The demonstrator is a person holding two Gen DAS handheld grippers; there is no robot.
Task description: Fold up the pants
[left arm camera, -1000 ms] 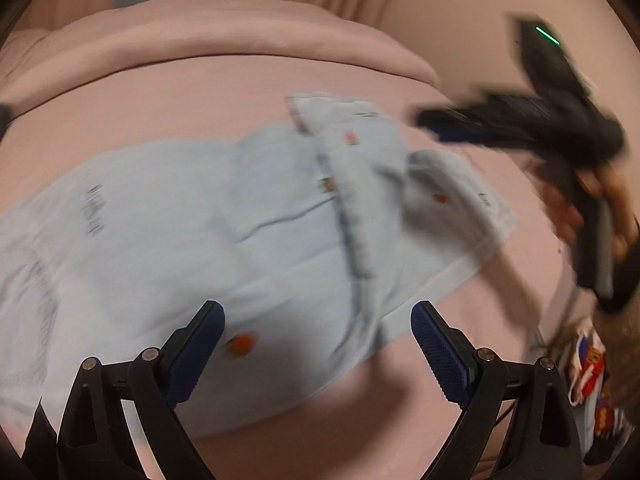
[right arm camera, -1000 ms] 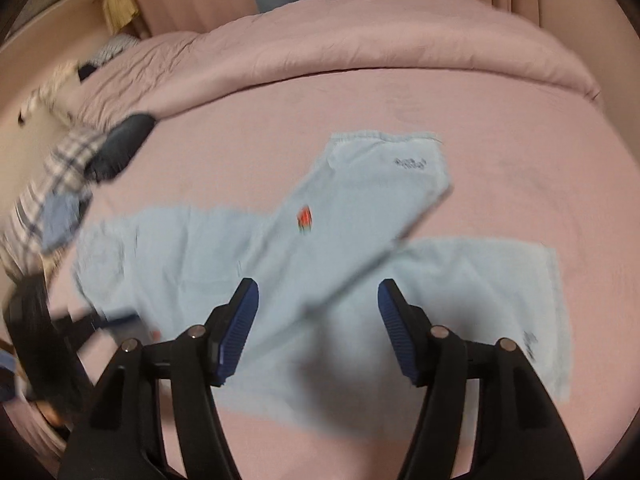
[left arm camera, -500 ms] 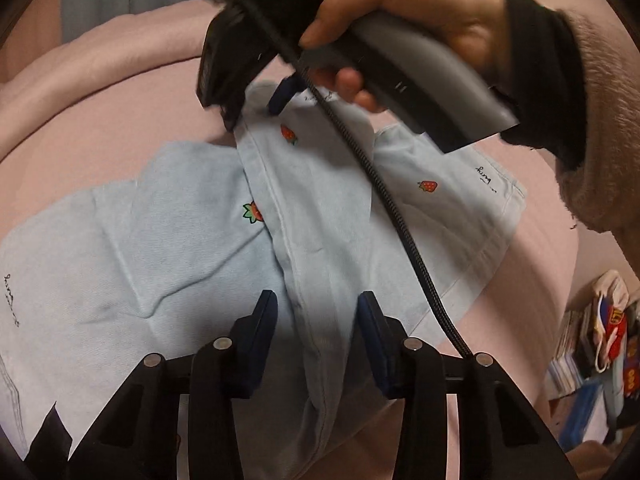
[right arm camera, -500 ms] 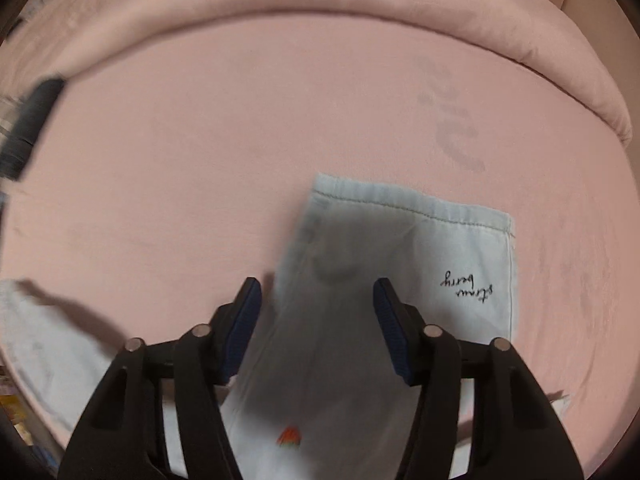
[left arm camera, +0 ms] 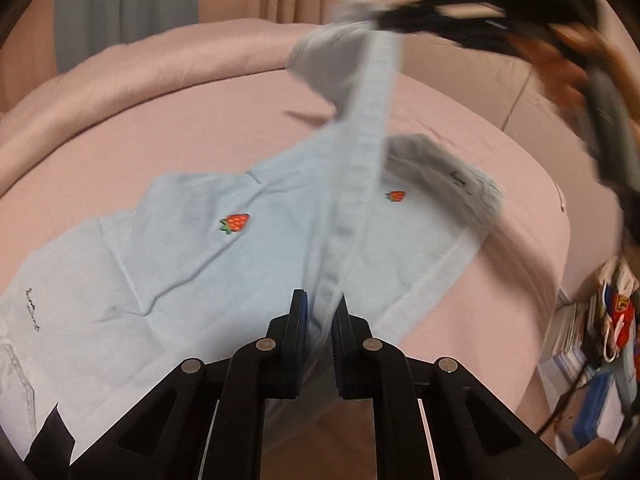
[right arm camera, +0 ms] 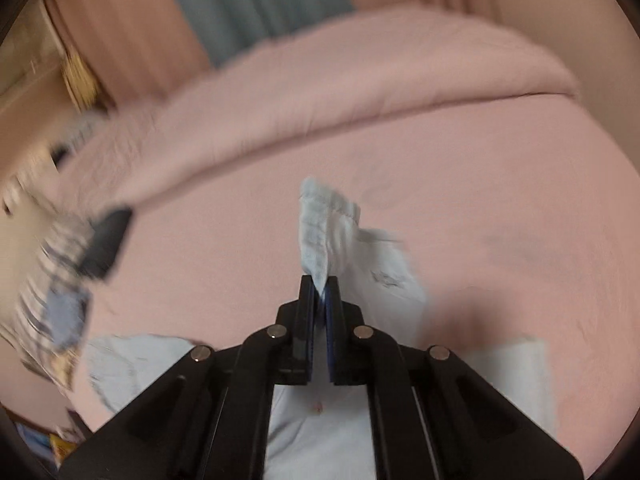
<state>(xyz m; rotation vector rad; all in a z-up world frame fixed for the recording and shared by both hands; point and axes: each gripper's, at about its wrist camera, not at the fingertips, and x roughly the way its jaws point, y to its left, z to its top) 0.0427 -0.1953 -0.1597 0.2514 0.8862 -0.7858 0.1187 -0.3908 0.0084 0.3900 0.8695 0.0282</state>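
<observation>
Light-blue strawberry-print pants (left arm camera: 168,264) spread on pink bed, one leg lifted taut

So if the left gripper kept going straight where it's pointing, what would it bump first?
Probably the pants: the left gripper already pinches one fold, and more blue cloth lies ahead, over the pink bed.

The left gripper (left arm camera: 321,312) points downward with its jaws just closed on a fold of the pants (left arm camera: 168,264), while the right gripper (right arm camera: 320,290), blurred and raised in a hand (left arm camera: 568,60), has also just closed, pinching the cloth's hem.
</observation>
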